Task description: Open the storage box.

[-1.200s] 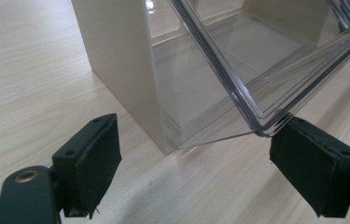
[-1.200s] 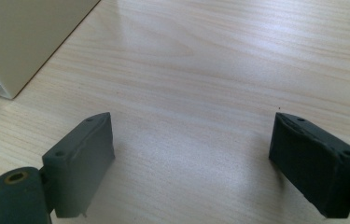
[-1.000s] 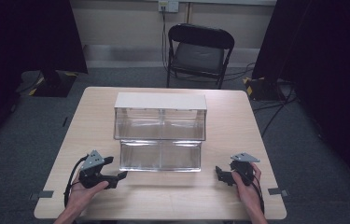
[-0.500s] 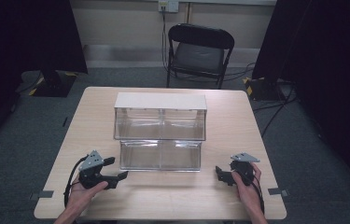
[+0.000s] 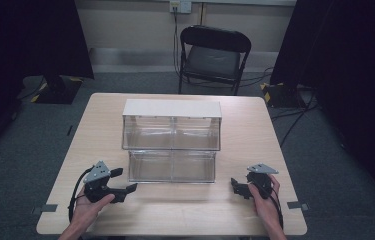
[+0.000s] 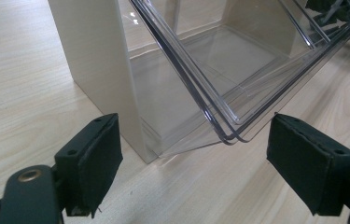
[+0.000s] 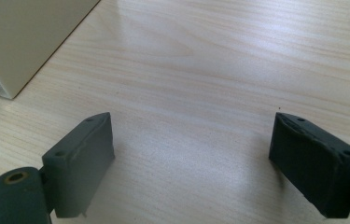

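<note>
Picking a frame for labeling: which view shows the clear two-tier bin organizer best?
High view: the whole clear bin organizer shows, both tiers, centred on the table. The left gripper view gives a close look at one lower corner and a tilted clear bin; the right gripper view catches just a beige side panel.

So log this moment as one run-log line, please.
left gripper: open, facing clear plastic tiered bin organiser | right gripper: open over light wooden table | nothing held

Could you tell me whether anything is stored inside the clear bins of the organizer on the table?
No, in the high view the clear bins of the organizer show nothing but bare transparent walls and floors.
</note>
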The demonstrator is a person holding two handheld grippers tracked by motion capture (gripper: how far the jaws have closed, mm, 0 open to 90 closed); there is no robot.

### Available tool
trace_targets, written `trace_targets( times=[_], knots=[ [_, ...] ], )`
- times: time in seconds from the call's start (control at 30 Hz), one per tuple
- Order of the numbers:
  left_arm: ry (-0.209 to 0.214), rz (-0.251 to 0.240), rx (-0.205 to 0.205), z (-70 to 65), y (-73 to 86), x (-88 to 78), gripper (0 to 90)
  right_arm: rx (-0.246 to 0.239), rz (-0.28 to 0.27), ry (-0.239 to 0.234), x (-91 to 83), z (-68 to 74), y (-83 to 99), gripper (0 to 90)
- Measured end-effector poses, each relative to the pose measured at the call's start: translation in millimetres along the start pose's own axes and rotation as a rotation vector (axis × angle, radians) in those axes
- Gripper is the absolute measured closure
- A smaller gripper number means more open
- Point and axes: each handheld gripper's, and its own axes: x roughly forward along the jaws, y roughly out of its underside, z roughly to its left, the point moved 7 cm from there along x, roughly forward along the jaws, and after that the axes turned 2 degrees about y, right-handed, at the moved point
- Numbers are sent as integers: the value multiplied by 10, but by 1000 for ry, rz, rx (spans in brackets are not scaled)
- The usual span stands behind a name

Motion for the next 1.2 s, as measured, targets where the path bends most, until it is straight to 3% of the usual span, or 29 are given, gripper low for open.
trace_targets(
  times=[0.27,0.4,1.2],
  knots=[
    [-13,-14,14,-11,-37,-25,174,0,0,0,0,0,0,131],
    [-13,-38,-3,-8,-75,-31,174,0,0,0,0,0,0,131],
    [-8,-56,-11,-31,-142,-30,153,0,0,0,0,0,0,131]
  ],
)
